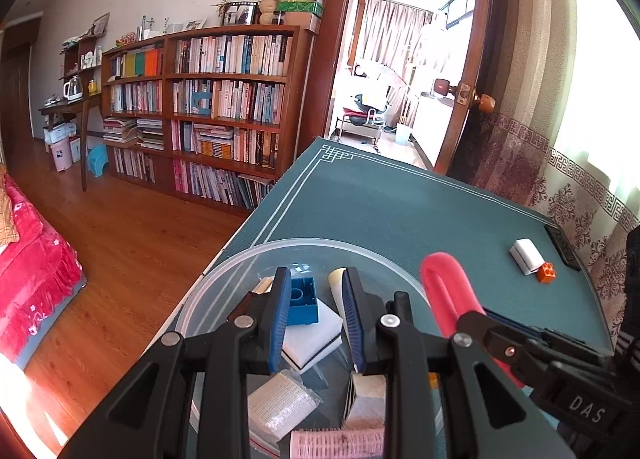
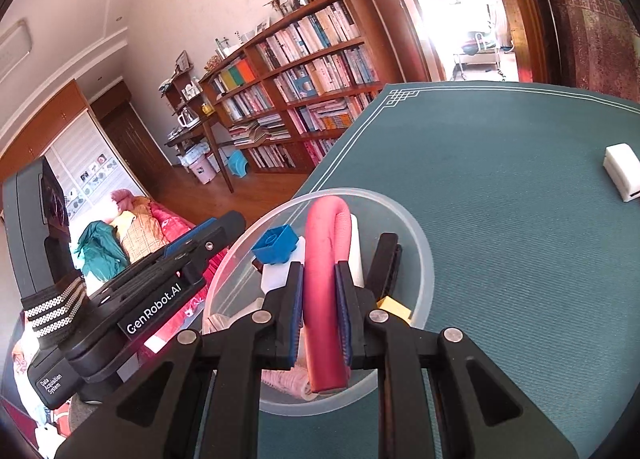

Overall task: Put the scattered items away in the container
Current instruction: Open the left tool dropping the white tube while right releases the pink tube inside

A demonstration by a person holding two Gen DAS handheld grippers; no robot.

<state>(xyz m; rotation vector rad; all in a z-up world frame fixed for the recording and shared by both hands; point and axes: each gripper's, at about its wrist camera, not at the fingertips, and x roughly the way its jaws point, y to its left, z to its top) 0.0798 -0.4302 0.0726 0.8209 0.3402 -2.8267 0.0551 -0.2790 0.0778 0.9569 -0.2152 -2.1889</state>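
Note:
A clear plastic bowl (image 1: 240, 259) (image 2: 420, 251) stands on the green table mat (image 1: 400, 211) near its left edge. Inside lie a blue brick (image 1: 304, 301) (image 2: 276, 245), a white sponge (image 1: 316, 339), a pink hair roller (image 1: 338, 443) and several other small items. My left gripper (image 1: 318, 273) (image 2: 224, 227) hovers open over the bowl with nothing between its fingers. My right gripper (image 2: 319, 267) (image 1: 472, 321) is shut on a bent pink foam roller (image 2: 324, 299) (image 1: 444, 283), held above the bowl's right side. A white block (image 1: 527, 256) (image 2: 622, 171) and an orange brick (image 1: 547, 271) lie on the mat at the far right.
The table's left edge drops to a wooden floor (image 1: 132, 243). A tall bookshelf (image 1: 224, 107) stands beyond it, and a red-covered bed (image 1: 28, 283) is at the left. An open door (image 1: 460, 91) and patterned curtain (image 1: 560, 187) border the table's far side.

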